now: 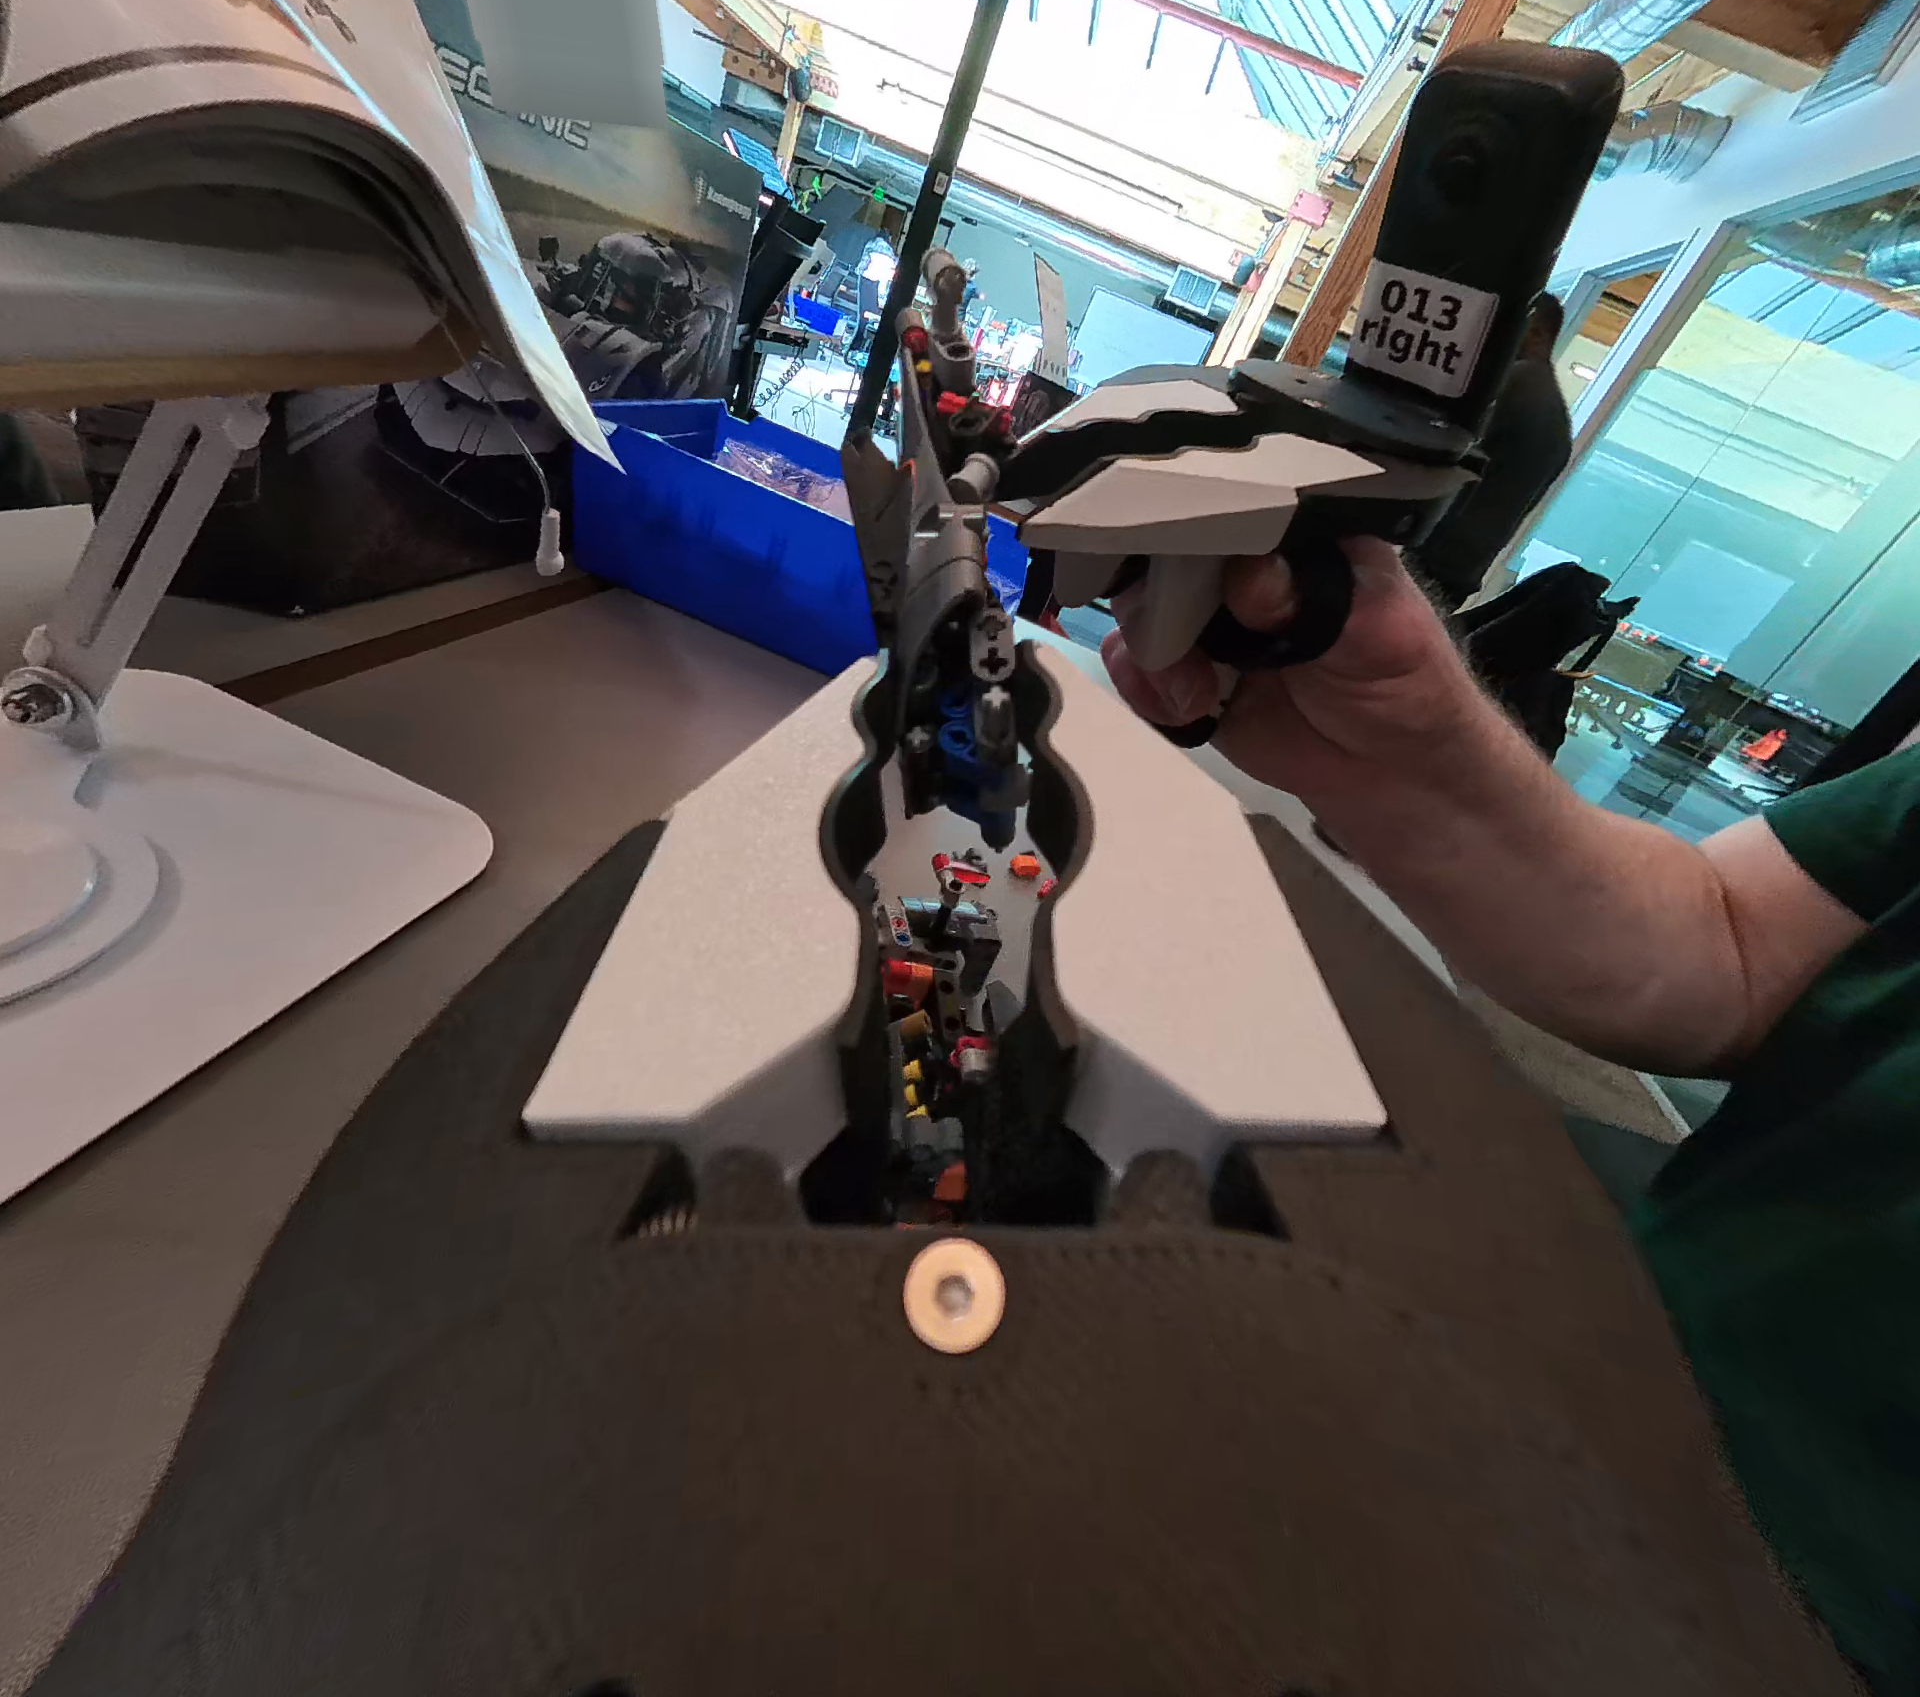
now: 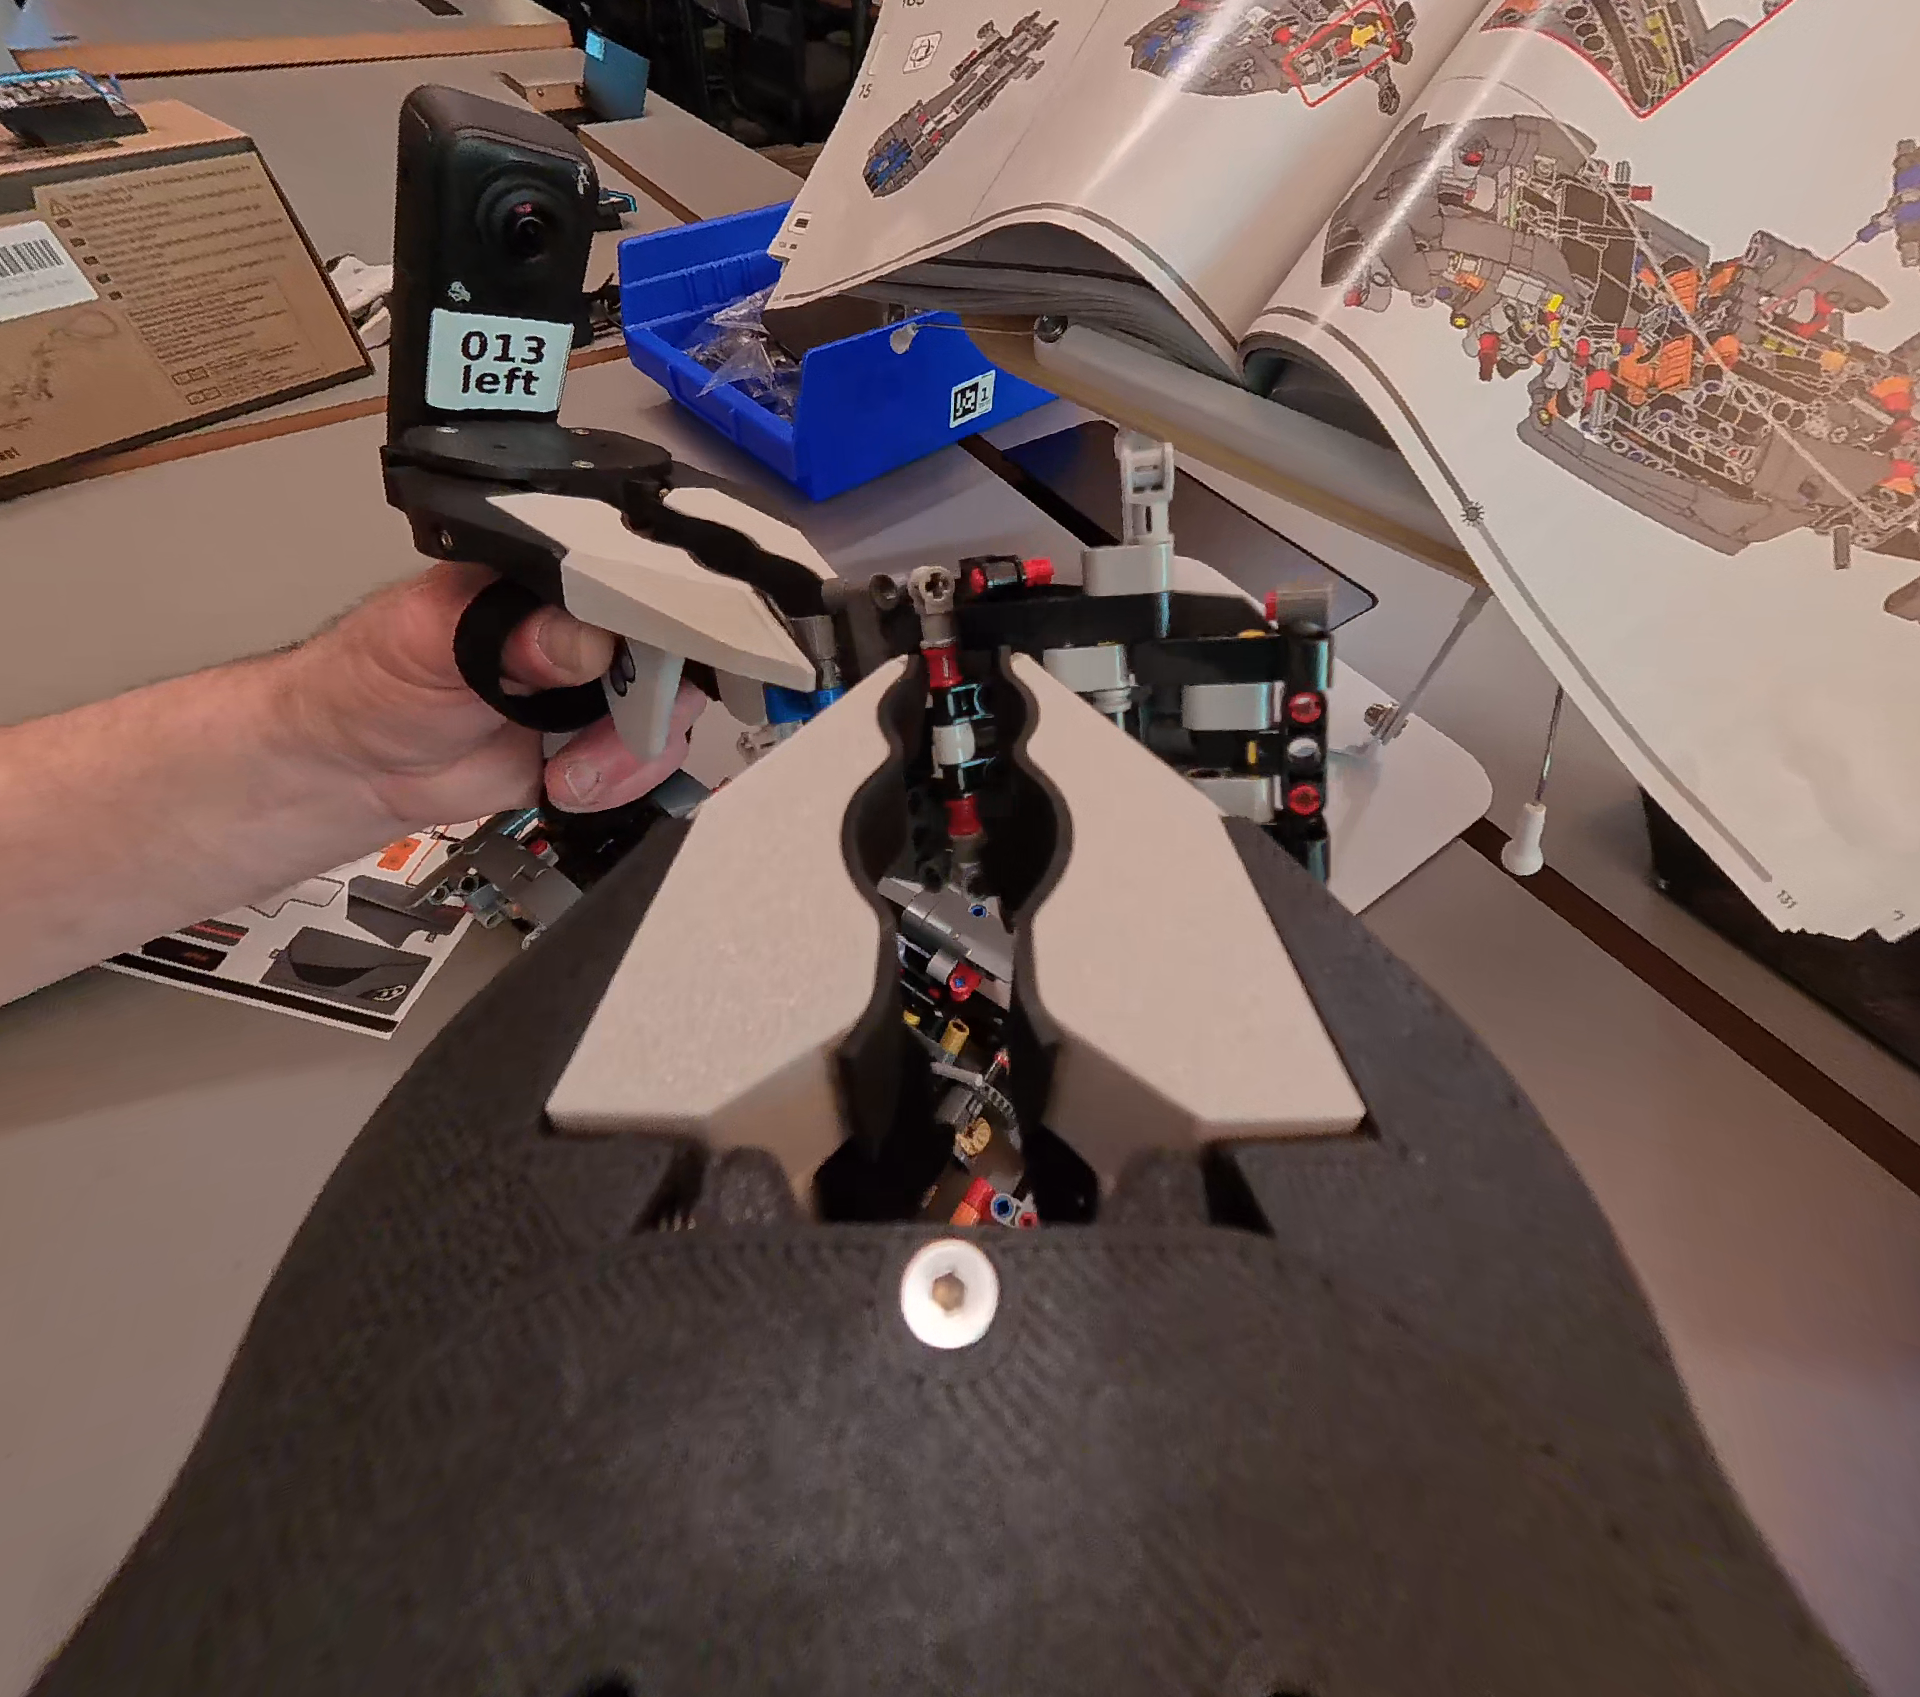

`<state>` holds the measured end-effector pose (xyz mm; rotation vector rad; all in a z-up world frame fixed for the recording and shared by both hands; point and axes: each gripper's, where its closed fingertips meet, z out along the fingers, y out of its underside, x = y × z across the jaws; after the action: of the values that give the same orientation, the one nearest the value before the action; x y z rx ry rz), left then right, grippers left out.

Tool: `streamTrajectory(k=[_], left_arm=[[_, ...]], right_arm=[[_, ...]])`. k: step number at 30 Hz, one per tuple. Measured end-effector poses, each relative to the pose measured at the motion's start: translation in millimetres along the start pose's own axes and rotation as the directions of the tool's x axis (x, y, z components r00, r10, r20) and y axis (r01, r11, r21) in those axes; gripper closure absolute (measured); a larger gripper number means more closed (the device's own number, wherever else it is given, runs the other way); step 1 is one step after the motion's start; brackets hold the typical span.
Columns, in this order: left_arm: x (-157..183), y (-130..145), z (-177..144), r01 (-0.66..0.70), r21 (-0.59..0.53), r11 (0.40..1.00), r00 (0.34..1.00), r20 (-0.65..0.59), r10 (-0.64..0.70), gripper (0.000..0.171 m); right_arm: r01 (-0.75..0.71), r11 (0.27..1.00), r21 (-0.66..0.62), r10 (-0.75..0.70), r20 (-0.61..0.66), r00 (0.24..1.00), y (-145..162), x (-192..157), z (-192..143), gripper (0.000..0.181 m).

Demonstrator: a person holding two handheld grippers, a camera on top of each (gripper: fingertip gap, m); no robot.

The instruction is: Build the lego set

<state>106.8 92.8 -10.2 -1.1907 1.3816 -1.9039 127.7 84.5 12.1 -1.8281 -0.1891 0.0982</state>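
- The grey worktop (image 2: 312,1159) sits in an open workshop with timber beams and skylights overhead; more desks and chairs stand behind.
- On it are a blue bin (image 2: 831,390) holding clear bags, a white stand (image 1: 239,826) carrying the open instruction booklet (image 2: 1455,213), a cardboard box (image 2: 145,297) at the far left, and a printed sheet (image 2: 301,951) with loose parts.
- The lego assembly (image 2: 1132,691), black and grey with red pins, is held above the worktop between both tools.
- The left gripper (image 1: 951,691) is closed nearly to its tips on the assembly's dark grey and blue end.
- The right gripper (image 2: 961,691) is pinched on a thin rod of red and white pieces on the assembly.
- Each tool's body hides most of the model beneath; small parts seen through the finger gaps are hard to identify.
- The booklet overhangs close above the assembly; the bin is just behind.
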Motion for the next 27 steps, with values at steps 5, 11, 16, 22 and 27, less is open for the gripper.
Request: streamTrajectory(k=[5,11,16,22,27], left_arm=[[-4.5,0.1,-0.4,0.051,0.004,0.999,0.999,0.016,-0.051,0.152],[-12.4,-0.1,-3.0,0.115,0.020,0.993,0.993,0.038,-0.116,0.152],[-14.7,-3.8,-6.2,0.156,0.048,0.987,0.987,0.026,-0.157,0.152],[-12.1,-3.4,-4.6,0.200,0.058,0.978,0.980,-0.021,-0.199,0.153],[-3.5,-0.9,0.7,0.235,0.048,0.971,0.969,-0.088,-0.230,0.153]], right_arm=[[-0.066,0.998,0.018,0.065,0.038,0.997,0.4,4.2,-0.2,0.171],[-0.151,0.988,0.041,0.145,0.119,0.982,0.2,4.2,-2.5,0.171],[-0.215,0.972,0.098,0.197,0.166,0.966,-4.7,15.5,-26.3,0.171],[-0.306,0.939,0.156,0.297,0.081,0.952,16.9,66.5,-42.1,0.136],[-0.516,0.856,0.031,0.465,0.390,0.795,34.3,42.3,-21.7,0.129]])
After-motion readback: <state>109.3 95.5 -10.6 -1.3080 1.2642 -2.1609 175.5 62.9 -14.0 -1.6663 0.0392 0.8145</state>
